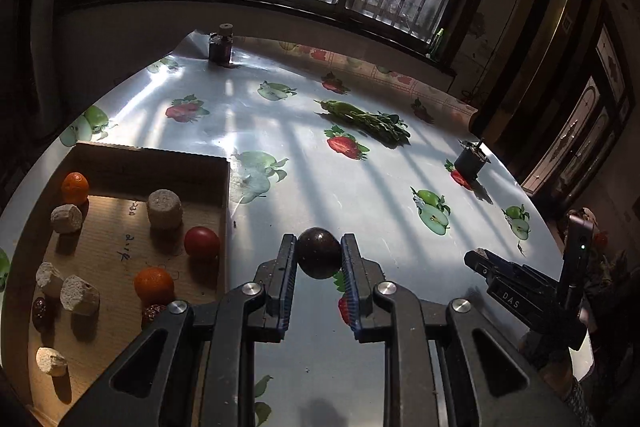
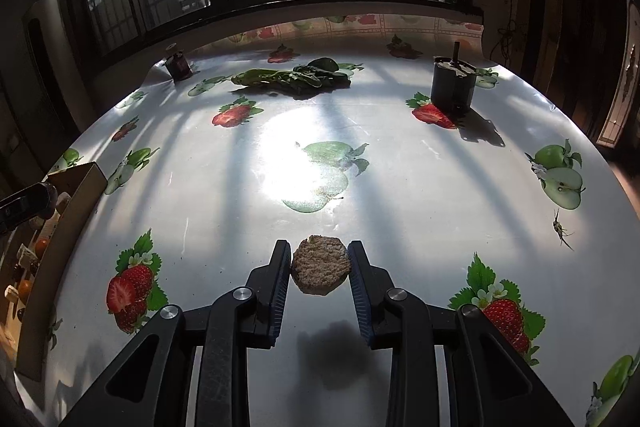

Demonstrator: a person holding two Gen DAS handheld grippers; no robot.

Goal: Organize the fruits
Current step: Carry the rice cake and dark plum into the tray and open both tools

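Note:
My left gripper (image 1: 319,254) is shut on a dark round fruit (image 1: 319,253) and holds it above the table, just right of a cardboard box (image 1: 152,163). The box holds two oranges (image 1: 153,285), a red fruit (image 1: 202,242), small dark fruits (image 1: 40,309) and several pale rough chunks (image 1: 164,208). My right gripper (image 2: 320,265) is shut on a pale rough round chunk (image 2: 320,264) above the table; its shadow falls below it. The right gripper also shows at the right of the left wrist view (image 1: 478,257).
The table (image 2: 400,187) has a glossy cloth printed with apples and strawberries. A bunch of leafy greens (image 2: 292,77) lies at the back. A dark can (image 2: 453,85) stands back right, a small dark jar (image 2: 177,63) back left. The box edge (image 2: 72,195) is at far left.

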